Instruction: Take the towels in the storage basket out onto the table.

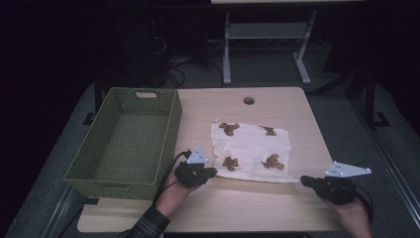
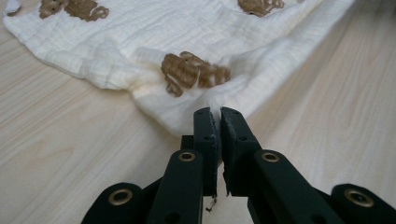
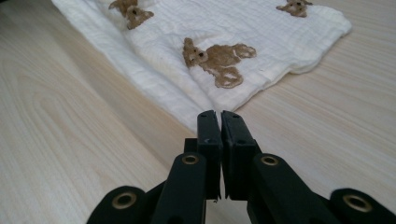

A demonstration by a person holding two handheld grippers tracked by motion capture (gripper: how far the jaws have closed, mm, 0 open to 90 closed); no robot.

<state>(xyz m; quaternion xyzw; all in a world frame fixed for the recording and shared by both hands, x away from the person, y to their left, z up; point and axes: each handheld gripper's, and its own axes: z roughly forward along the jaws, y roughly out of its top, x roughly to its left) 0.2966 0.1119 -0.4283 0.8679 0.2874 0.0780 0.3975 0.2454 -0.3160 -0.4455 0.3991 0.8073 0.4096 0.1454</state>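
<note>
A cream cloth (image 1: 250,151) printed with brown bears lies spread on the pale wooden desk (image 1: 277,213), just to the right of an empty green woven basket (image 1: 124,141) that sits at the desk's left side. From the high view, the left gripper (image 1: 210,172) meets the cloth's near left corner and the right gripper (image 1: 304,180) its near right corner, each held in a hand reaching up from the near edge; a round cable hole (image 1: 249,100) shows in the desk beyond the cloth, and a plaid sleeve (image 1: 148,224) covers the left forearm. The left gripper view shows what the overhead camera cannot: the left gripper (image 2: 219,112) is clamped on the cloth (image 2: 196,37), with a bunched fold beside a bear print pinched between its jaws. The right gripper view shows the right gripper (image 3: 219,113) with its jaws pressed together at the cloth's (image 3: 233,28) corner edge, apparently nipping the hem, though the fabric between them cannot be made out with certainty.
</note>
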